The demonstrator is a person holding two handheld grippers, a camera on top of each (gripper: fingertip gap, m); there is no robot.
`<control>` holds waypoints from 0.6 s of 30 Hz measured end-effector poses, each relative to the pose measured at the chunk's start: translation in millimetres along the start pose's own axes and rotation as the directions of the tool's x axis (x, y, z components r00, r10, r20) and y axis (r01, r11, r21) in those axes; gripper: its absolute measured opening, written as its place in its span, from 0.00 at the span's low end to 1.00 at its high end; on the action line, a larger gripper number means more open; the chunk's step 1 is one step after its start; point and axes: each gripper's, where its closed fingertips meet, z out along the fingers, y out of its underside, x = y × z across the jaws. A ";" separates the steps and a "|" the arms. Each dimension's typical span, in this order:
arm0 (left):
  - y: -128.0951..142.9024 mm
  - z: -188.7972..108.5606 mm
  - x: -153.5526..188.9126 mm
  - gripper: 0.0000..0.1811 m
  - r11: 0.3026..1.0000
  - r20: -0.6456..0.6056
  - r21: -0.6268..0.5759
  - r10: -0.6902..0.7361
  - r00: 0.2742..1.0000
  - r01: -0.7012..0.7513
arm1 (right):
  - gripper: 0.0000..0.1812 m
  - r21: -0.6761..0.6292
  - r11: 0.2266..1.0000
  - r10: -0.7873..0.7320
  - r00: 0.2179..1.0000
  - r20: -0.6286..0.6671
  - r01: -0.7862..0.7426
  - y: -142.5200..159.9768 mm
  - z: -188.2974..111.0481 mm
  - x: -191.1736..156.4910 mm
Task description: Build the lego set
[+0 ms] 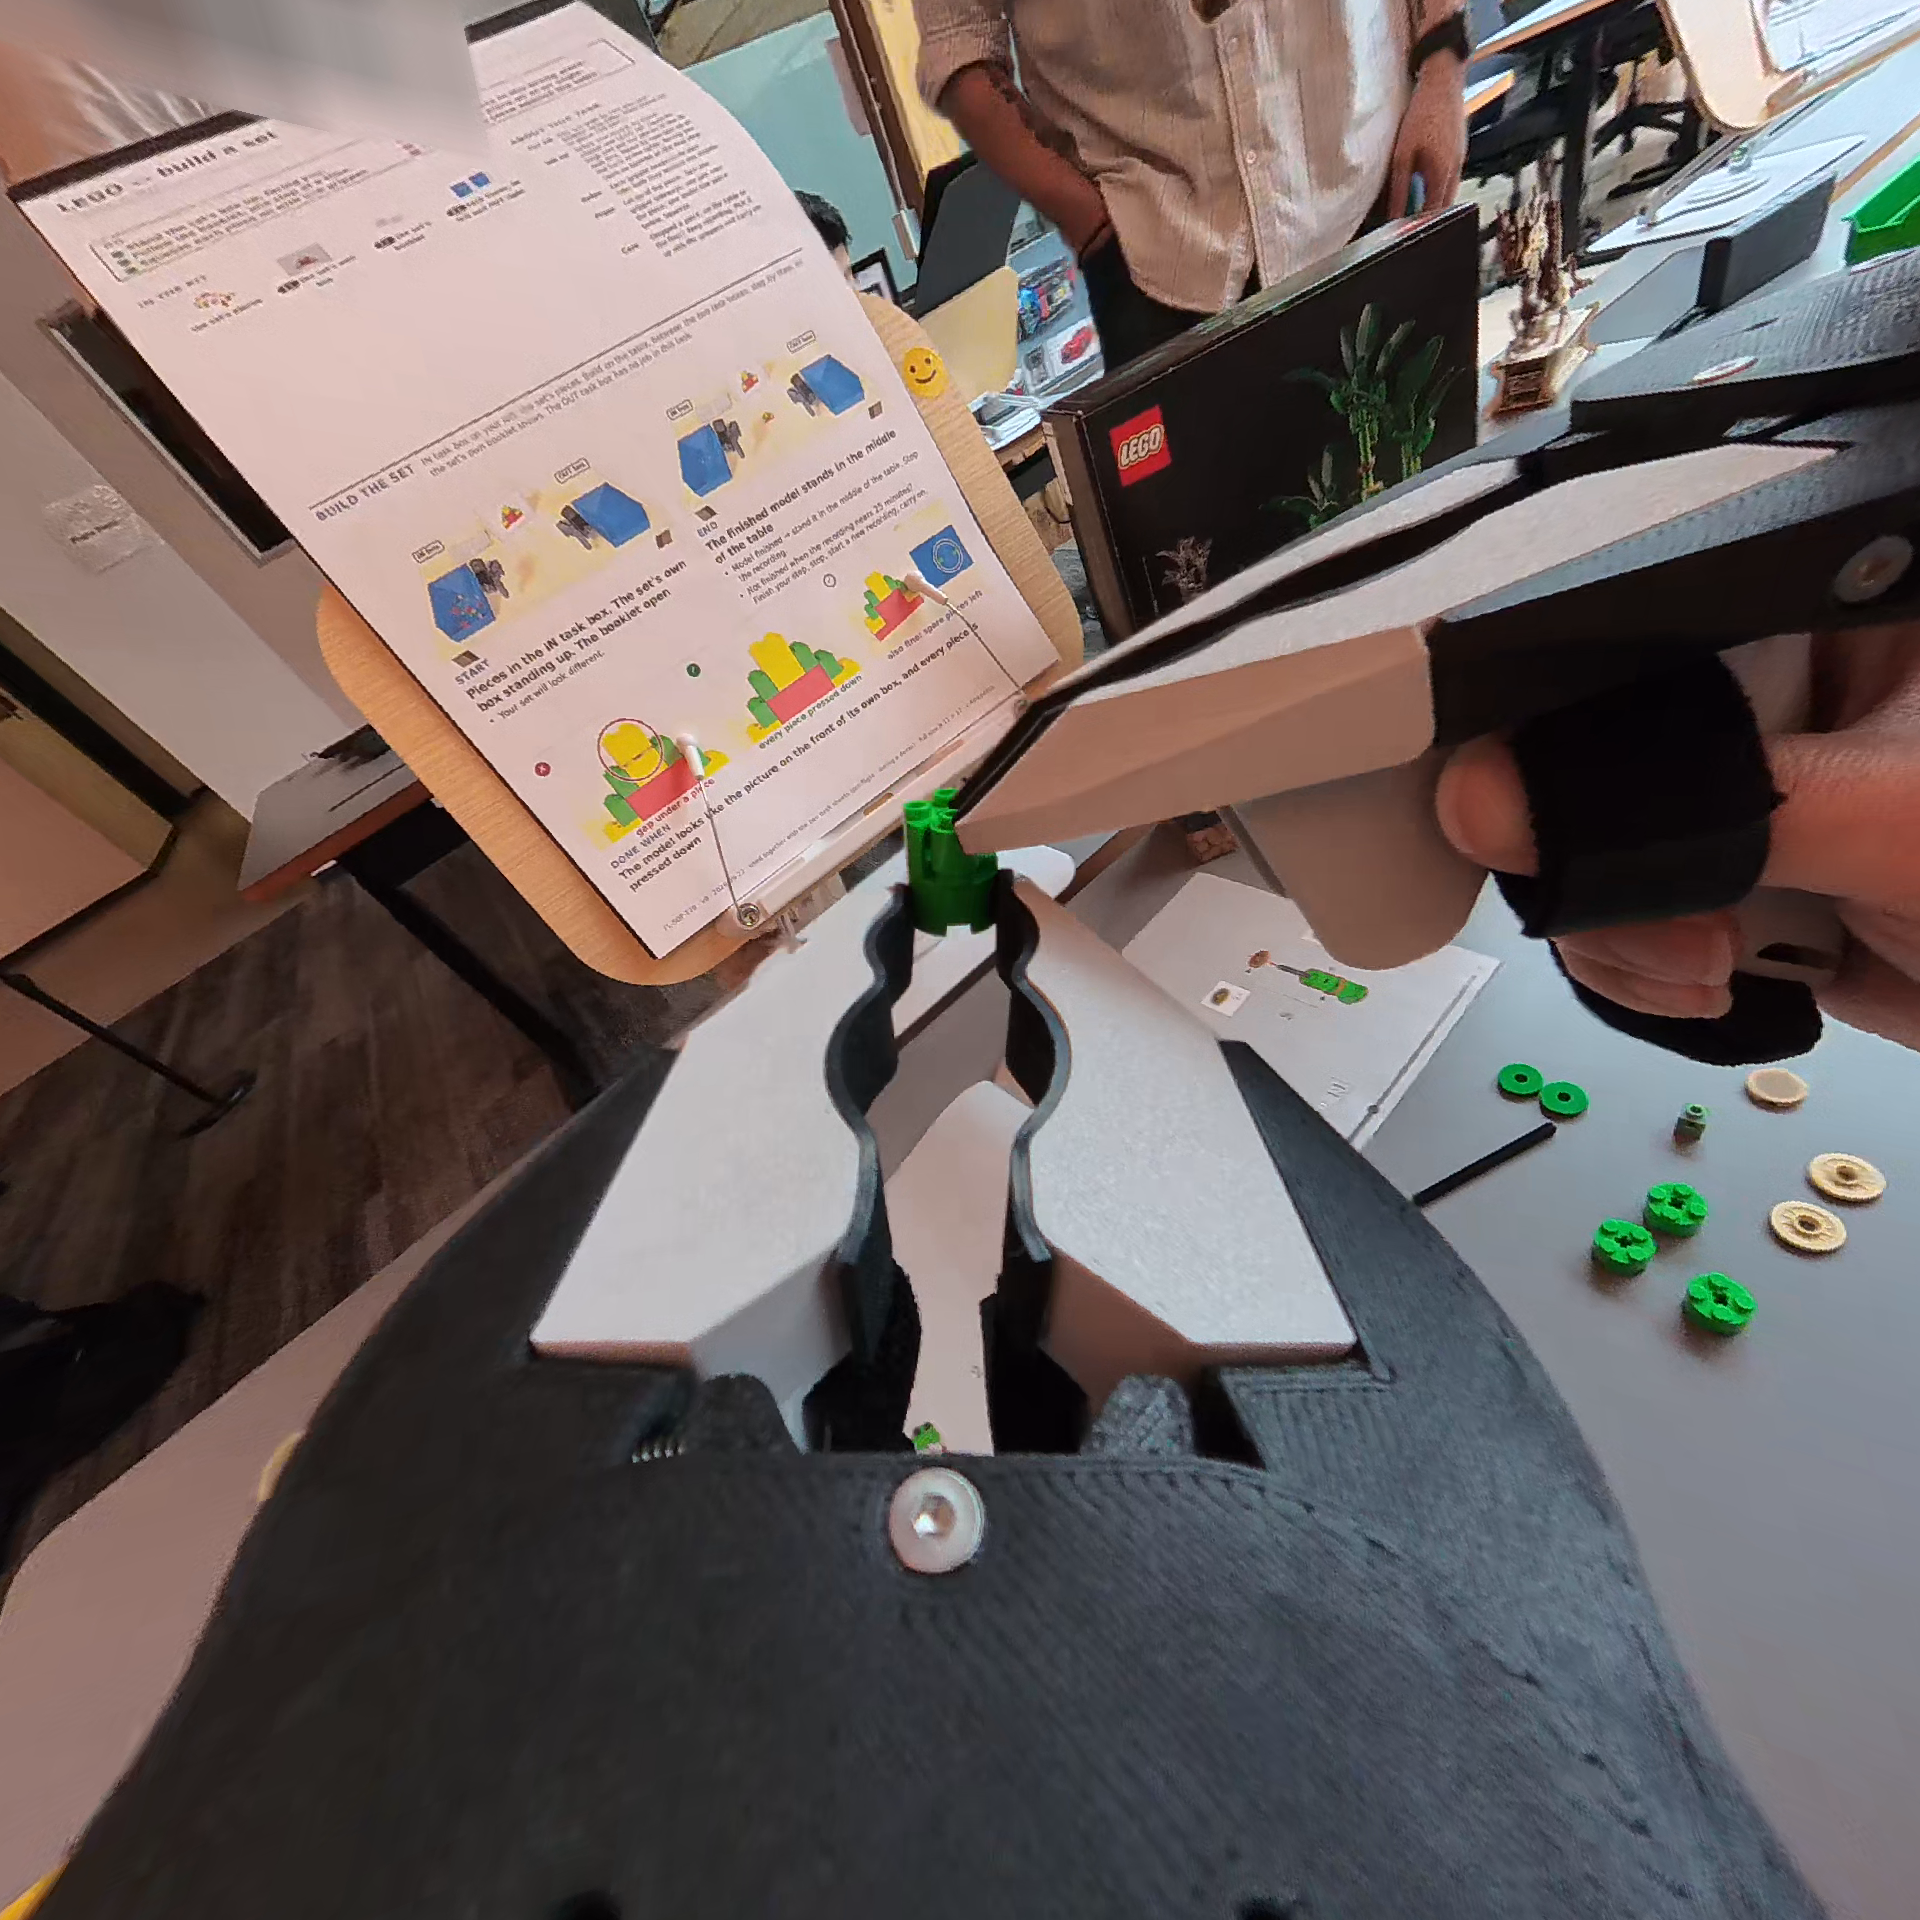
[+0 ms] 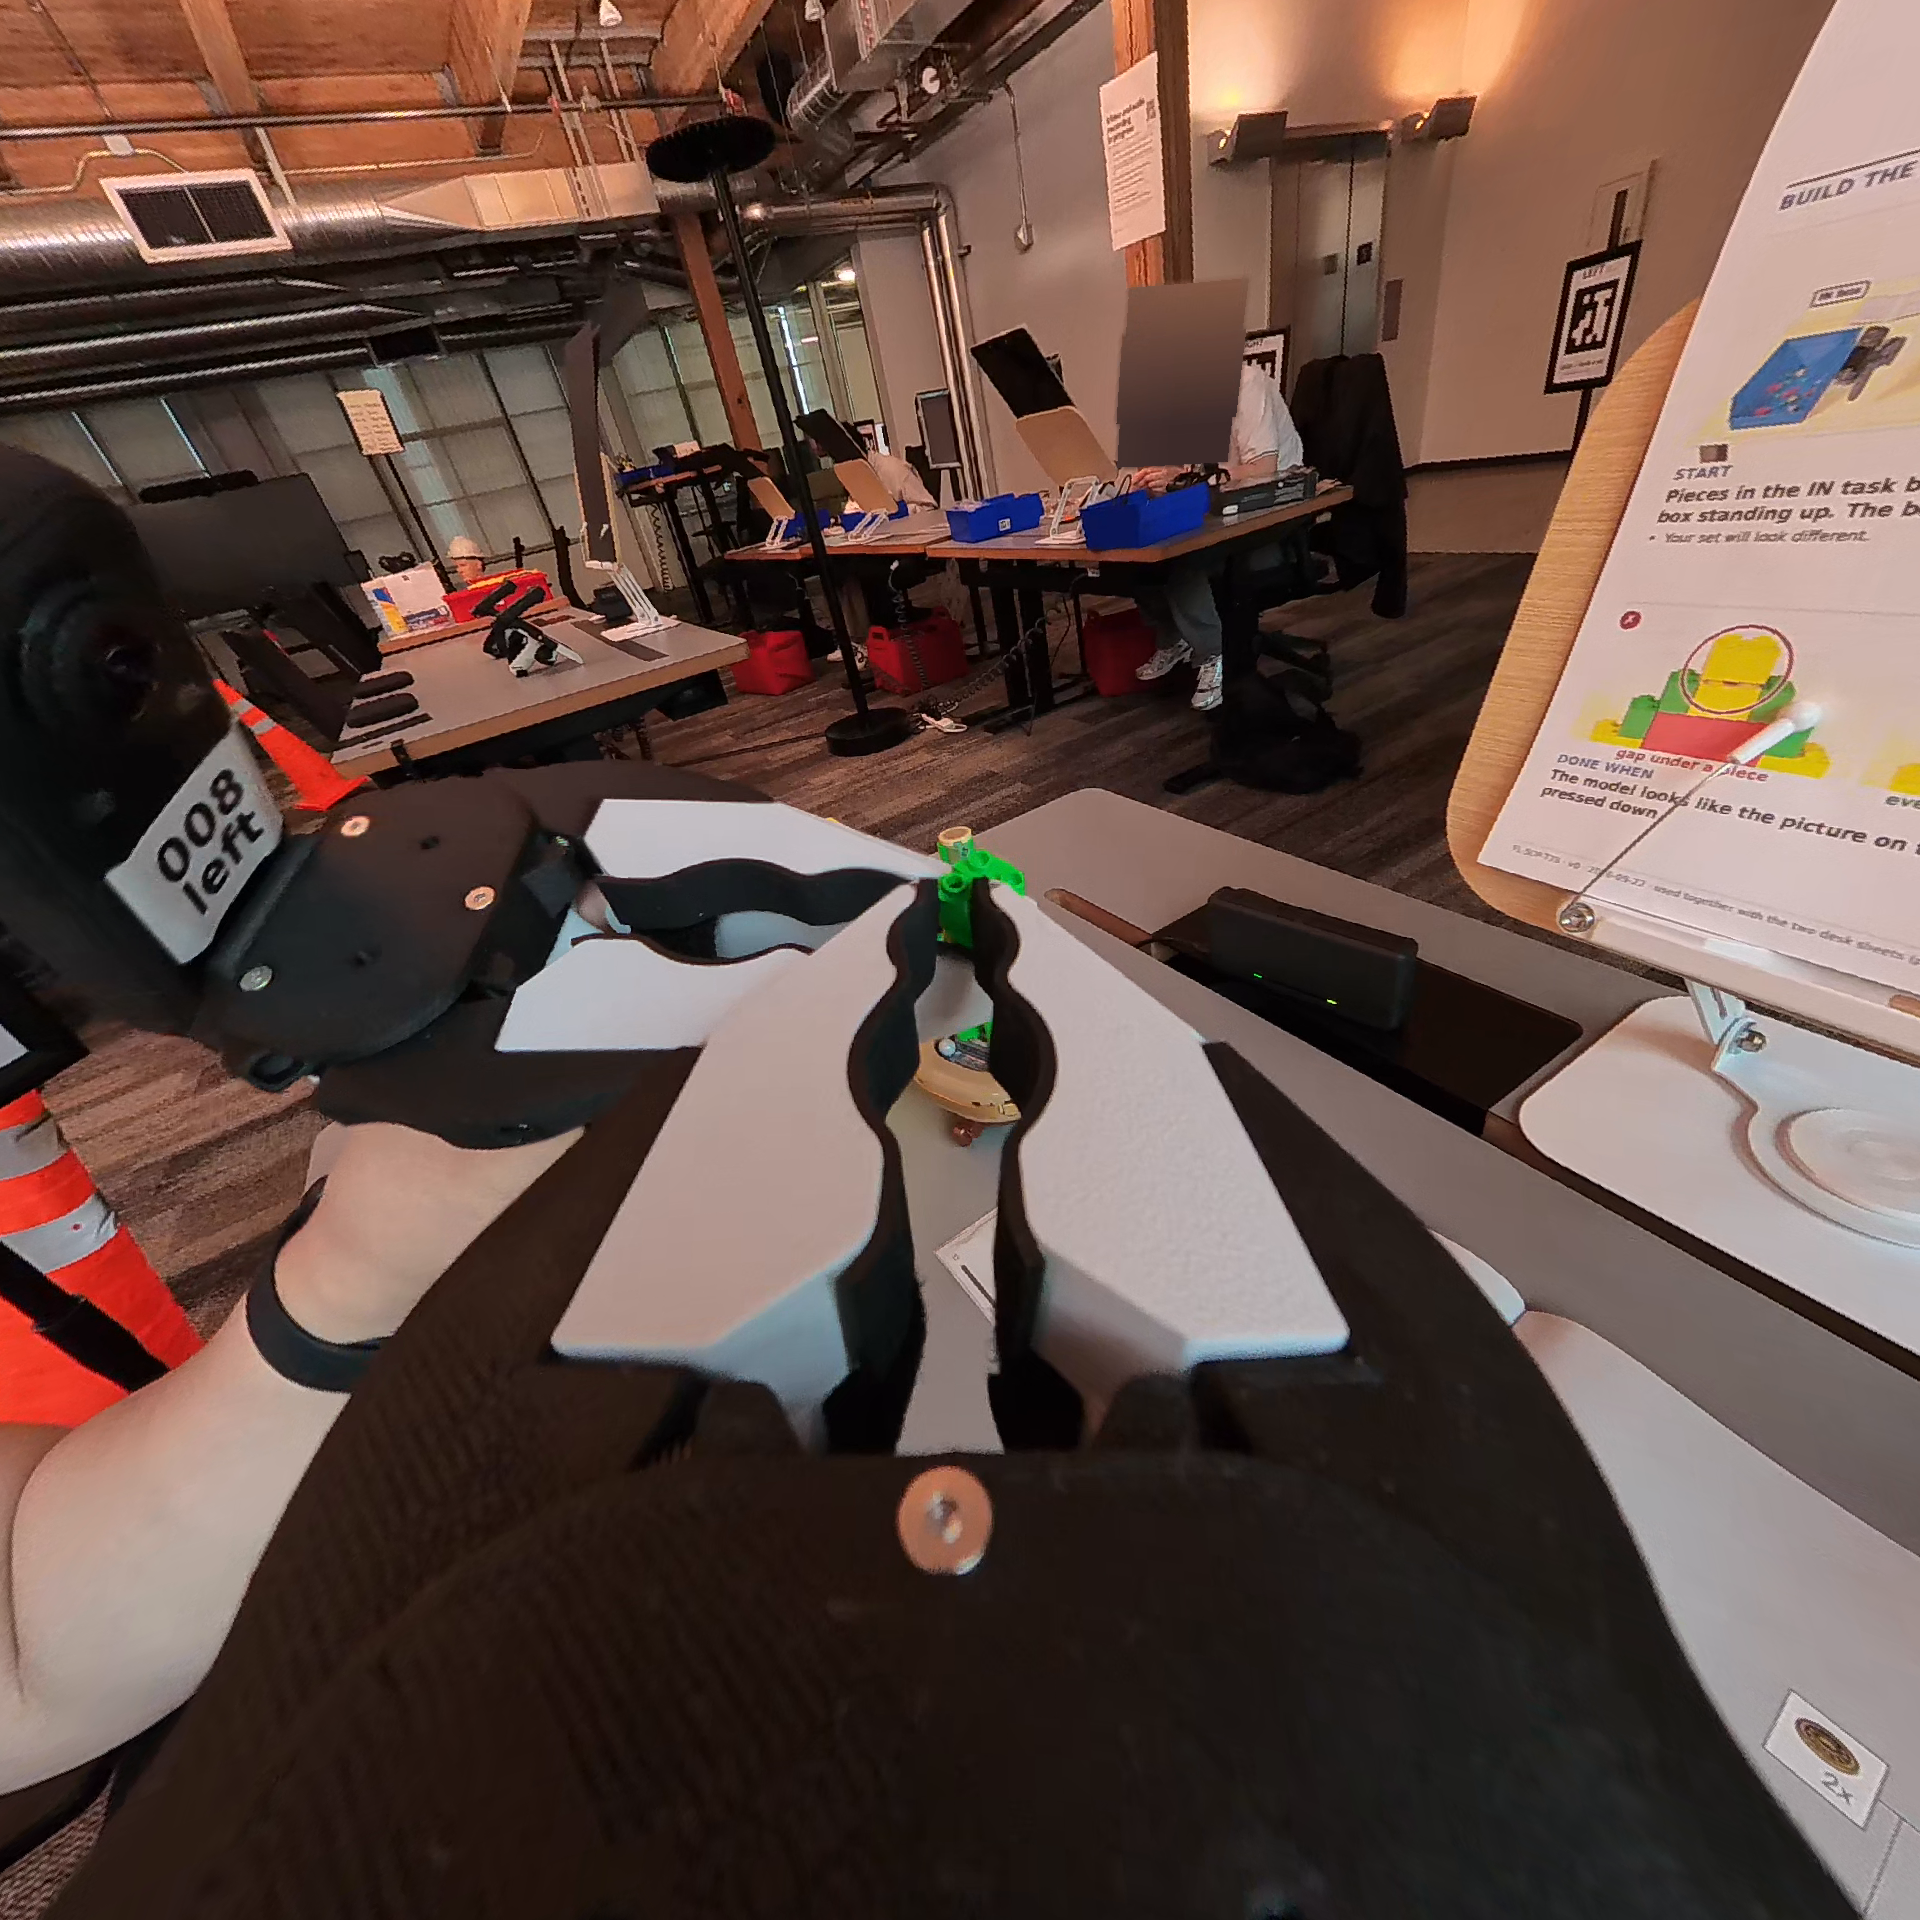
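Left claw (image 1: 948,896) first: I have its two fingers pinched on the green stem piece (image 1: 943,871), which stands upright right at the fingertips. My right claw (image 1: 961,808) reaches in from the right side of that view, its tips pressed together and touching the upper part of the same green piece. From the right wrist camera, the right claw (image 2: 954,902) is clamped on the green stem piece (image 2: 961,896) too, and the left claw (image 2: 914,883) meets it from the left, so both sets of tips sit on the piece together. A small tan part tops the stem in that view. Behind my right fingers I can see a tan dish piece (image 2: 966,1086), partly hidden.

Off to the right of the left claw, on the grey table (image 1: 1662,1558), lie the loose parts: green round bricks (image 1: 1675,1208), two flat green rings (image 1: 1542,1089), tan discs (image 1: 1808,1226) and a thin black axle (image 1: 1486,1166). The open booklet (image 1: 1309,997) lies just beyond the left fingertips to the right. Ahead of both claws stands the instruction sheet (image 1: 582,499) on its wooden stand, with the black set box (image 1: 1268,447) to its right.
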 end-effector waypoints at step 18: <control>-16.1 -53.0 17.3 0.07 0.758 -0.701 -0.166 -0.541 0.465 0.631 | 0.32 0.014 0.698 -0.715 0.695 0.076 0.716 -4.5 -41.9 -41.0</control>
